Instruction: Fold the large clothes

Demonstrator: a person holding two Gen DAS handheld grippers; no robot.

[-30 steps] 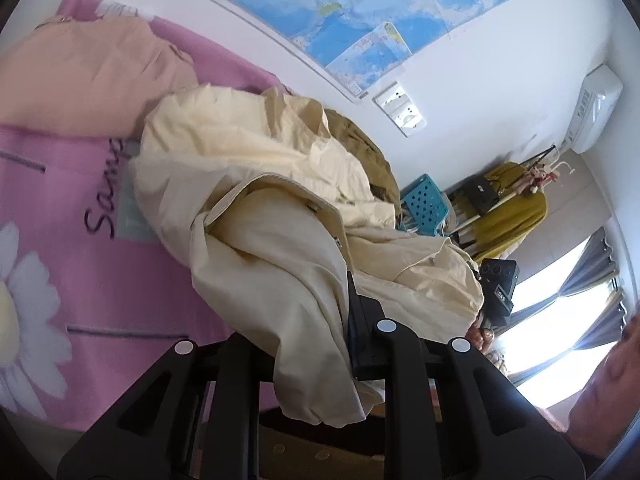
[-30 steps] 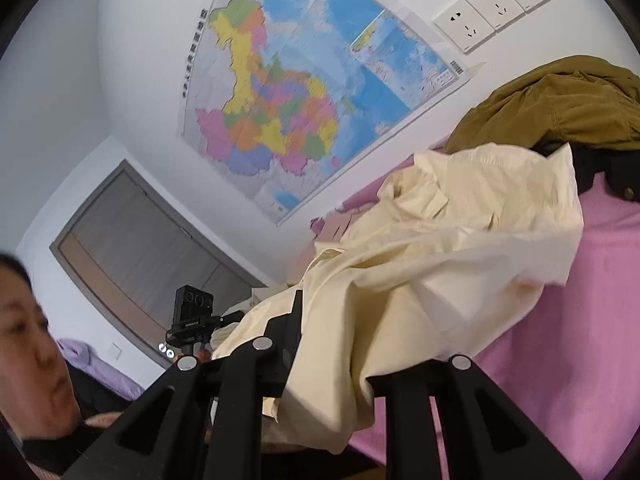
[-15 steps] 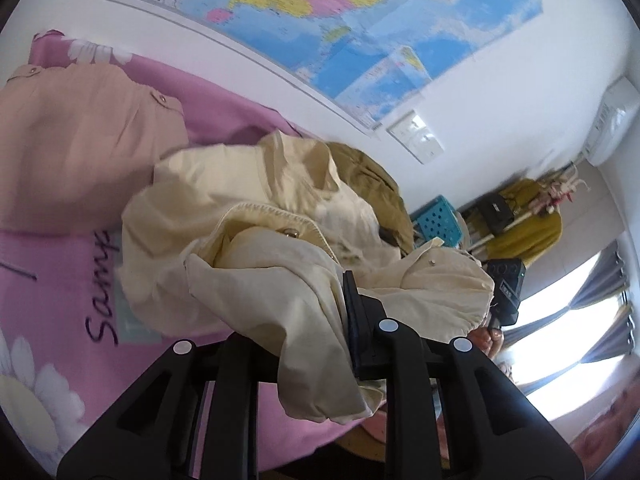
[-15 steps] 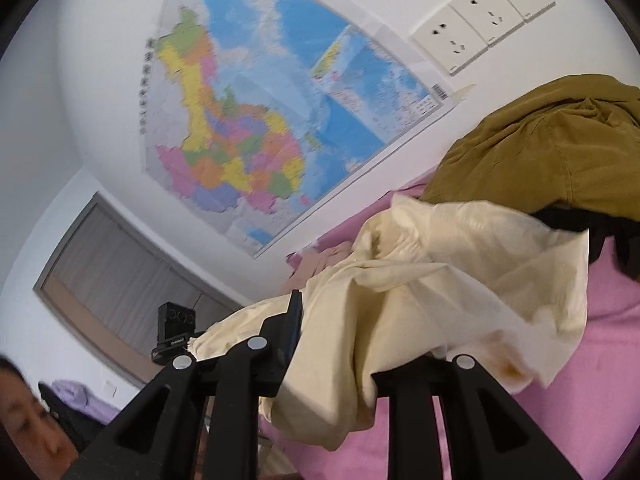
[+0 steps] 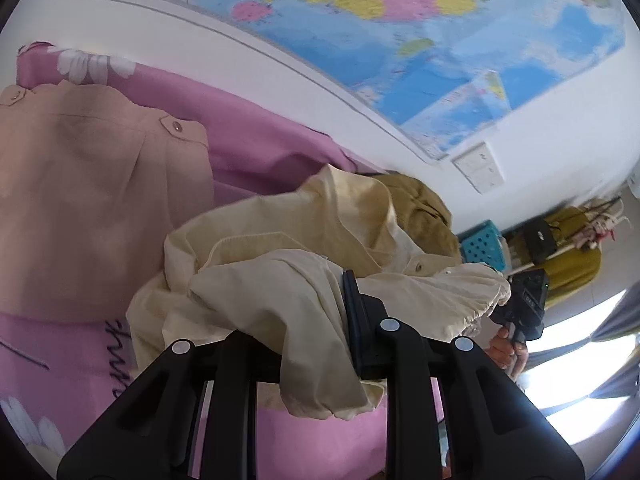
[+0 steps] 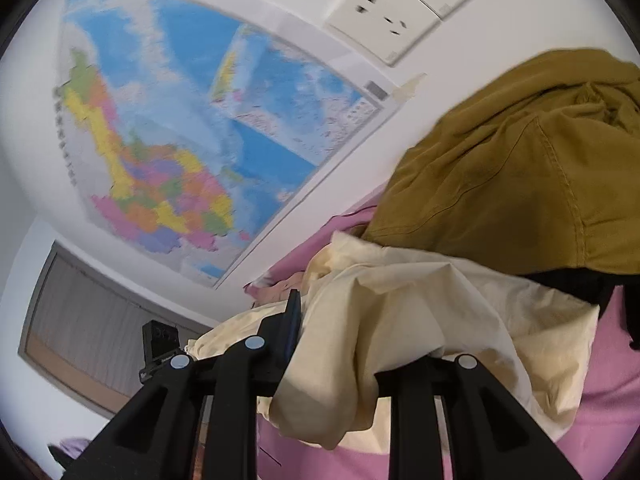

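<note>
Cream shirt (image 5: 304, 280) bunched between both clamped grippers, over pink bedsheet (image 5: 272, 160).

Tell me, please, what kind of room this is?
Probably a bedroom in a home: a pink flowered bedsheet with clothes lying on it, a wall map beside wall sockets, and a clothes rack near a curtained window.
</note>
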